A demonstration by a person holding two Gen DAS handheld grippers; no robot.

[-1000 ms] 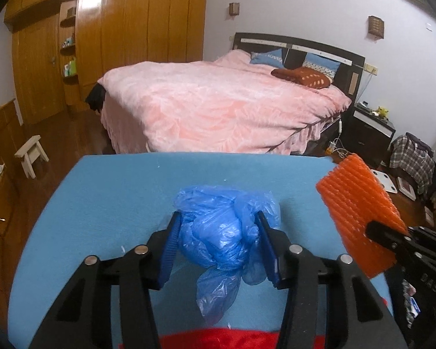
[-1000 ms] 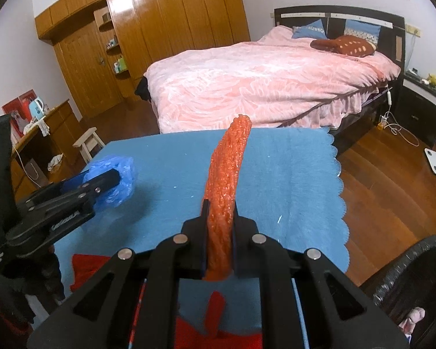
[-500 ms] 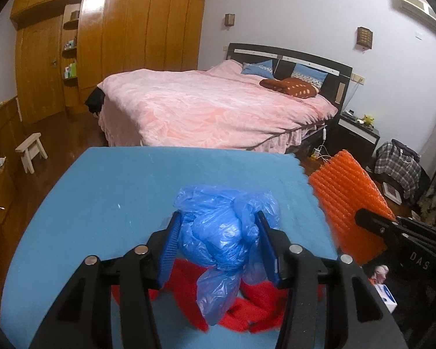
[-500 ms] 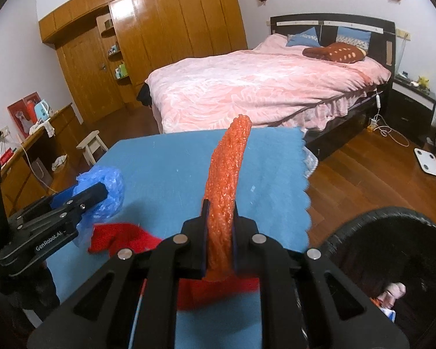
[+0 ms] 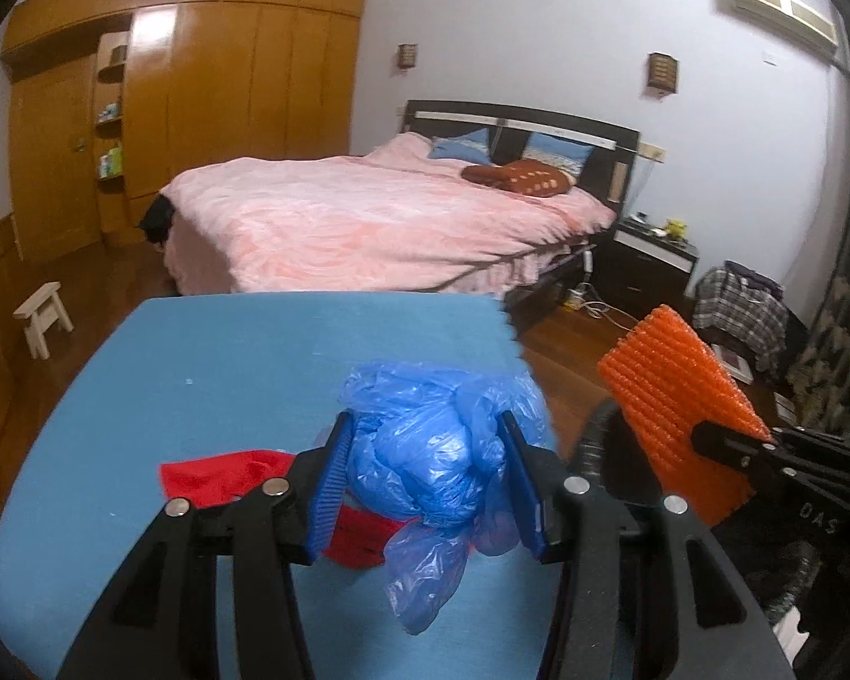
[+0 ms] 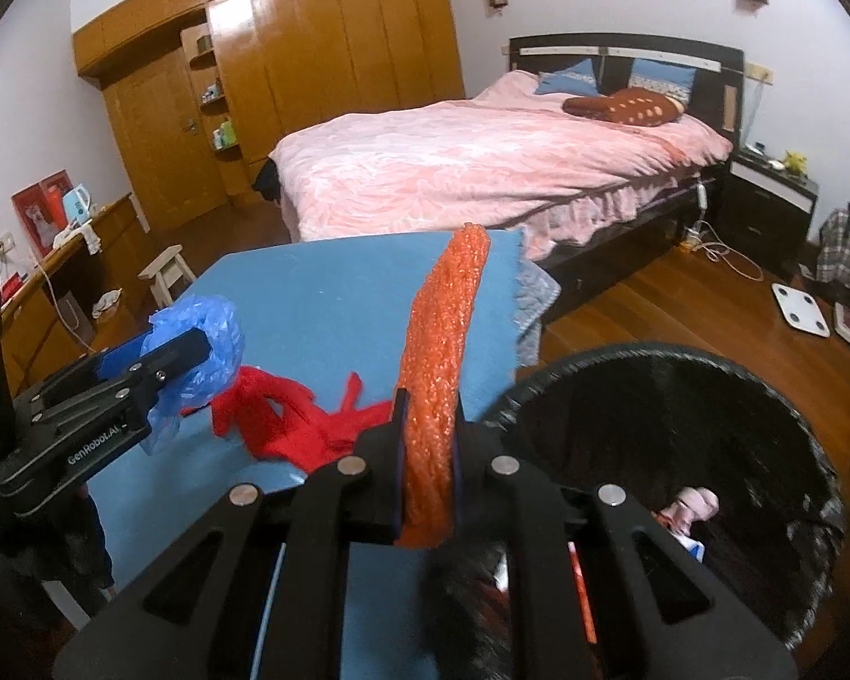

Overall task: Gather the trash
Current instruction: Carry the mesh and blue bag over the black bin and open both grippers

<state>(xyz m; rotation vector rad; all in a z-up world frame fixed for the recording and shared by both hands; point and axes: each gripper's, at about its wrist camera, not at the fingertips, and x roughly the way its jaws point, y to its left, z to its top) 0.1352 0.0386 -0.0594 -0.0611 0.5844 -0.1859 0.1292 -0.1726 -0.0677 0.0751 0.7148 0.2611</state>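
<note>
My left gripper (image 5: 428, 470) is shut on a crumpled blue plastic bag (image 5: 430, 453), held above the blue table (image 5: 255, 362); it also shows in the right wrist view (image 6: 198, 334). My right gripper (image 6: 428, 447) is shut on an orange foam net sheet (image 6: 442, 362), which shows to the right in the left wrist view (image 5: 680, 413). A black-lined trash bin (image 6: 680, 396) stands right of the table with some trash inside. A red cloth (image 6: 289, 419) lies on the table near its front edge.
A pink bed (image 5: 379, 226) stands beyond the table. There are wooden wardrobes (image 5: 198, 102) at the back left, a small stool (image 5: 39, 317) on the left floor, a nightstand (image 5: 646, 266), and a white scale (image 6: 804, 309) on the wooden floor.
Both grippers have pulled back and swung right with their loads. The red cloth and the trash bin have come into view, and the bin now sits just under the right gripper.
</note>
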